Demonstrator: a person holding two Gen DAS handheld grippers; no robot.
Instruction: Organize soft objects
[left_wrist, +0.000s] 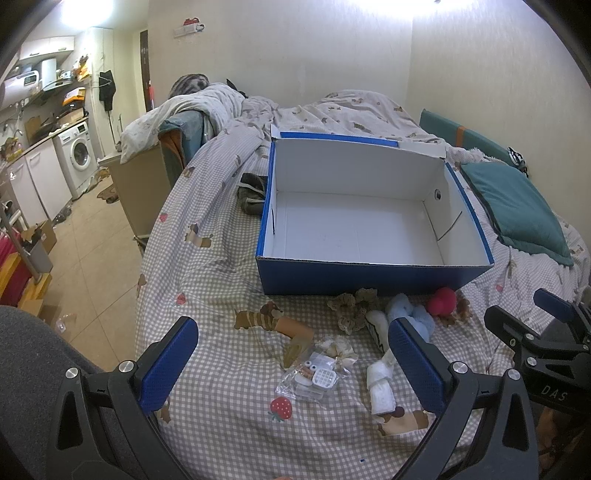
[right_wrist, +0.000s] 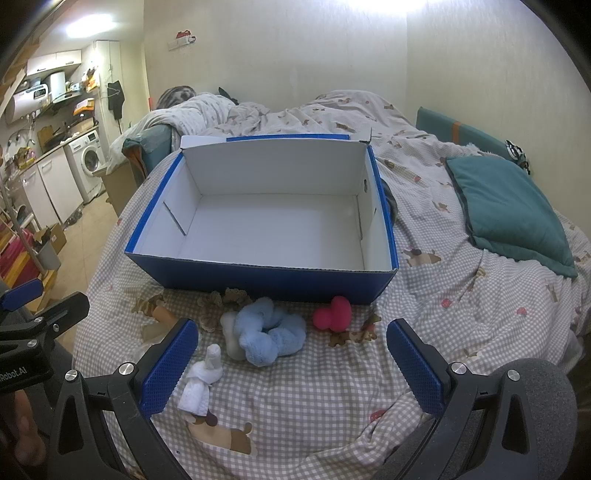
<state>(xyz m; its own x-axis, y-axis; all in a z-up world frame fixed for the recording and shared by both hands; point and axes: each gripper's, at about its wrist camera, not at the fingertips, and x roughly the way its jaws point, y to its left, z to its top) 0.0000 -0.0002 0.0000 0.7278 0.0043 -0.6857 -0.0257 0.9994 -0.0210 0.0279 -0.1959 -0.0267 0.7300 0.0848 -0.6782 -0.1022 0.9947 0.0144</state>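
Observation:
An open blue box (left_wrist: 369, 278) with a white empty inside stands on the checked bedspread; it also shows in the right wrist view (right_wrist: 258, 280). In front of it lie a fluffy light-blue scrunchie (right_wrist: 269, 330), a red heart-shaped soft piece (right_wrist: 332, 314), a beige lace scrunchie (left_wrist: 352, 306), a white rolled cloth (right_wrist: 199, 384) and a clear bag of small items (left_wrist: 314, 376). My left gripper (left_wrist: 291, 362) is open above the bag. My right gripper (right_wrist: 291, 363) is open and empty just short of the blue scrunchie.
A teal cushion (right_wrist: 509, 210) lies to the right of the box. A rumpled duvet (right_wrist: 295, 110) fills the far bed. A dark shoe-like item (left_wrist: 253, 192) sits left of the box. The bed's left edge drops to a tiled floor (left_wrist: 92, 266) with kitchen units.

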